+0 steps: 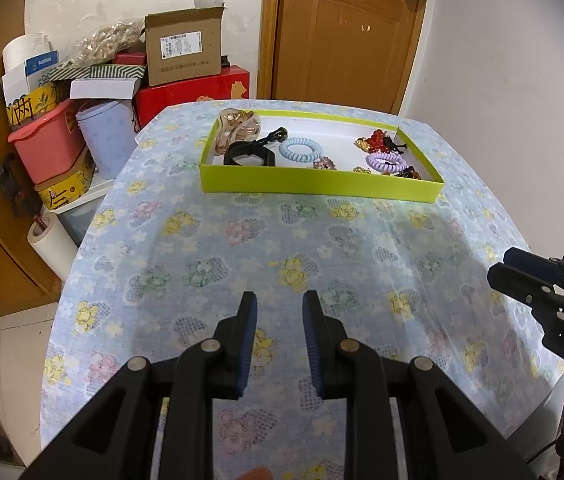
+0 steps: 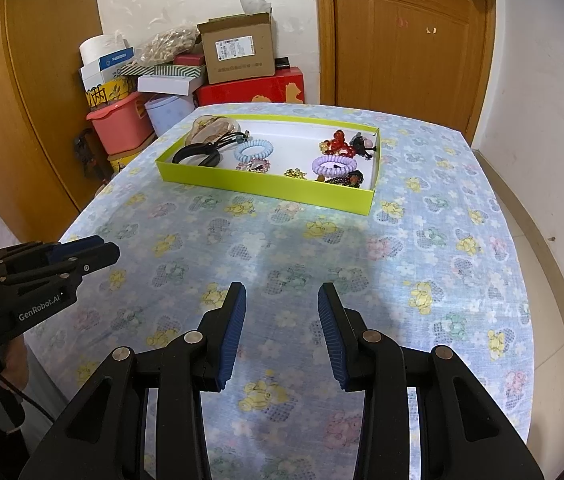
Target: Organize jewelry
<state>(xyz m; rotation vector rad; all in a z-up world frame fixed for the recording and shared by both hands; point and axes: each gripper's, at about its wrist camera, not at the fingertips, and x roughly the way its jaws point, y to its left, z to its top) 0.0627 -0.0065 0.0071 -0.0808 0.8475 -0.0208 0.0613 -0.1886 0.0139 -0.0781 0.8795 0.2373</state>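
Note:
A lime-green shallow box [image 1: 318,186] [image 2: 257,186] sits at the far end of the table. Inside lie a beige hair claw [image 1: 237,126] [image 2: 211,127], a black band [image 1: 247,156] [image 2: 197,155], a blue coil hair tie [image 1: 301,151] [image 2: 253,150], a purple coil hair tie [image 1: 386,162] [image 2: 334,166], red beads [image 1: 378,140] [image 2: 338,144] and small sparkly pieces [image 1: 324,164] [image 2: 253,166]. My left gripper [image 1: 279,304] is open and empty over the near tablecloth, well short of the box. My right gripper [image 2: 282,294] is open and empty, beside it to the right.
The table carries a blue floral cloth [image 1: 282,248] [image 2: 322,248]. Stacked boxes, a pink tub [image 1: 47,140] and a cardboard carton [image 1: 181,50] crowd the left back corner. A wooden door [image 1: 342,36] stands behind the table. The floor drops away on the right [image 2: 542,220].

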